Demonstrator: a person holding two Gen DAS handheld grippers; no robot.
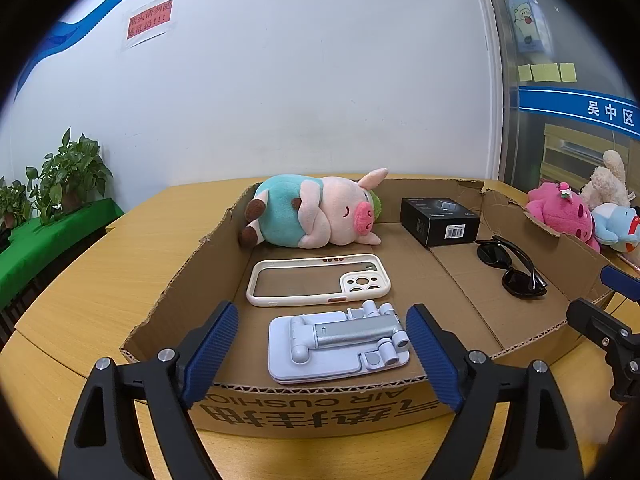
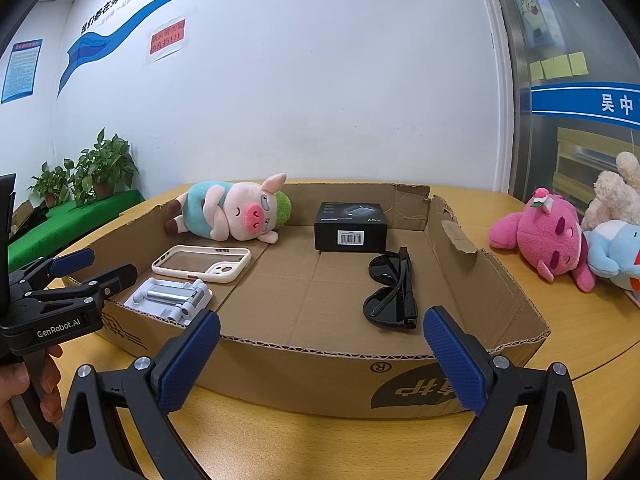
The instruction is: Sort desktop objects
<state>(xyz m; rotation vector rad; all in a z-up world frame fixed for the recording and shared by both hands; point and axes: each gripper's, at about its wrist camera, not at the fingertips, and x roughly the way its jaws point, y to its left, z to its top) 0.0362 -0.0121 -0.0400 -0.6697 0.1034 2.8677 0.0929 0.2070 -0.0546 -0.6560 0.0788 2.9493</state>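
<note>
While both grippers hover at the near edge of the cardboard box (image 2: pixel 460 236), their jaws are spread wide and hold nothing. The left gripper (image 1: pixel 322 354) frames the folded phone stand (image 1: pixel 338 340), which lies flat in the near left corner with its long axis running left to right, just beyond the pads. Just beyond it lies the phone case (image 1: pixel 318 280), also lengthwise left to right. The sunglasses (image 2: pixel 390 290) sit ahead of the right gripper (image 2: pixel 322 360), long axis running near to far. At the far wall rest the plush pig (image 2: pixel 232 210) and the black box (image 2: pixel 351 226).
</note>
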